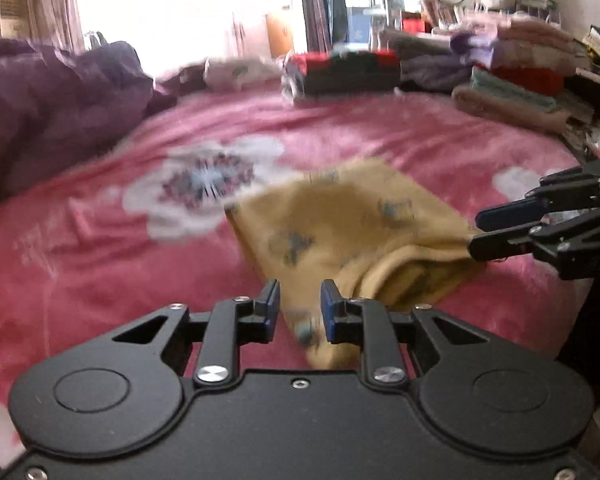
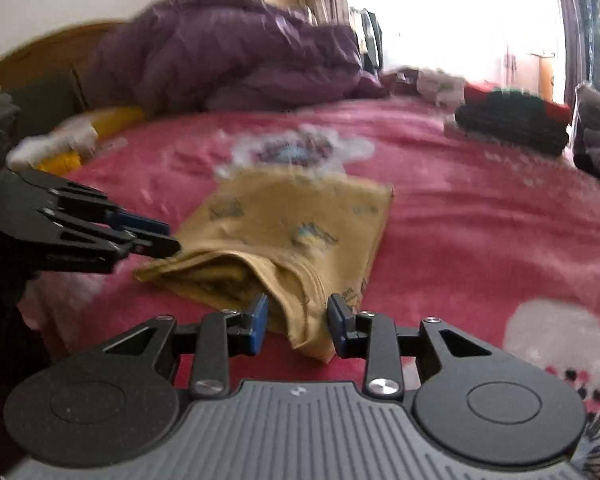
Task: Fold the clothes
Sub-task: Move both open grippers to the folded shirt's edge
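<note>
Left wrist: low, close over the bed point(image 1: 80, 264), facing the window.
Right wrist: low, close, facing the headboard corner.
Shared: yellow garment point(image 1: 340, 224) point(image 2: 296, 232).

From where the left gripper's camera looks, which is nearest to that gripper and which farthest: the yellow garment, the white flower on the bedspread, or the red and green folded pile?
1. The yellow garment, its near corner between the open fingers of the left gripper.
2. The white flower, mid-bed, ahead to the left.
3. The red and green folded pile, at the far edge of the bed.

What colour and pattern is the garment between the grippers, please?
Mustard yellow garment with small blue-grey printed motifs; clearest in the right wrist view.
</note>
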Tool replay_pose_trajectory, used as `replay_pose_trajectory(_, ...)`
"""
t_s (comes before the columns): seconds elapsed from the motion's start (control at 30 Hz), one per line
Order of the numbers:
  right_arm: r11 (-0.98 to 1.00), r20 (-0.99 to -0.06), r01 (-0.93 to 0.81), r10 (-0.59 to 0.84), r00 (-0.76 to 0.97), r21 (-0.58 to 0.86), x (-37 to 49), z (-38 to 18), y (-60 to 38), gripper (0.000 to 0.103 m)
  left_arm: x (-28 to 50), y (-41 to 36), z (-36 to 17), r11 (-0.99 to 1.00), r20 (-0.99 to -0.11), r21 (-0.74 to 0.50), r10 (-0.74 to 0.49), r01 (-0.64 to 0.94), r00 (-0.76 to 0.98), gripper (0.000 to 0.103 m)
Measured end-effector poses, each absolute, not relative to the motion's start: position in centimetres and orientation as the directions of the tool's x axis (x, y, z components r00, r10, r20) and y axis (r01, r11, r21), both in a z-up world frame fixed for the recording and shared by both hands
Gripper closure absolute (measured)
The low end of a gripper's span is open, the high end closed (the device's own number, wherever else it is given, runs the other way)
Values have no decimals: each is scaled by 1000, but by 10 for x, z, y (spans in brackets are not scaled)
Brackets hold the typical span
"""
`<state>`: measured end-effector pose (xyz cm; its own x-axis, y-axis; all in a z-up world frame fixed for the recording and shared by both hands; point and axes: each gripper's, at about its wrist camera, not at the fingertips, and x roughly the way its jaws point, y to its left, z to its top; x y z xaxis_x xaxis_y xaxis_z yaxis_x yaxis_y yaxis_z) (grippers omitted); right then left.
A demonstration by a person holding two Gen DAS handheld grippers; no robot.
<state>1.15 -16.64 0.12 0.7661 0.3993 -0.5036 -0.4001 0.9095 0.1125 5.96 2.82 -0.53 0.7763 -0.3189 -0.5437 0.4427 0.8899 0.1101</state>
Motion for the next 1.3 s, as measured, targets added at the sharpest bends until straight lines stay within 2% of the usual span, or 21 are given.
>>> replay_pose_trajectory(0.13,911,-434,-399,405,805,110,17,15,-172,69,82,31,-2,910,-507,41,-336,412,794,83)
replay_pose_trajectory(0.23,912,-427,-405,395,814,72,39,21,-168,69,103,26,-2,906,-501,25,-354,423,790,83)
replay_pose_trajectory(0.47,879,-485,-476,398,779,-42,105,23,-147,71,152,15,-2,894,-487,-13,-396,447,779,83)
replay_pose_trajectory(0.53,866,-509,-496,401,762,-61,125,19,-141,75,166,12,-6,887,-500,-32,-414,461,761,83)
replay_pose_trajectory(0.6,863,-525,-502,405,749,-50,141,13,-139,75,180,5,-16,880,-551,-31,-410,473,726,83)
replay_pose_trajectory(0.73,874,-576,-484,415,705,37,167,-9,-143,76,194,0,-31,882,-584,-39,-401,469,706,82)
replay_pose_trajectory(0.83,882,-571,-466,418,707,68,169,-14,-145,76,195,1,-33,882,-586,-51,-407,469,701,80)
replay_pose_trajectory(1.03,891,-583,-452,386,715,34,167,-5,-138,76,172,10,-21,882,-561,-29,-404,470,722,79)
replay_pose_trajectory(1.2,894,-513,-448,394,762,22,112,16,-151,76,139,24,-4,881,-526,-2,-404,474,748,79)
replay_pose_trajectory(1.3,903,-498,-427,386,777,33,83,13,-156,76,114,27,-8,871,-553,25,-398,491,732,79)
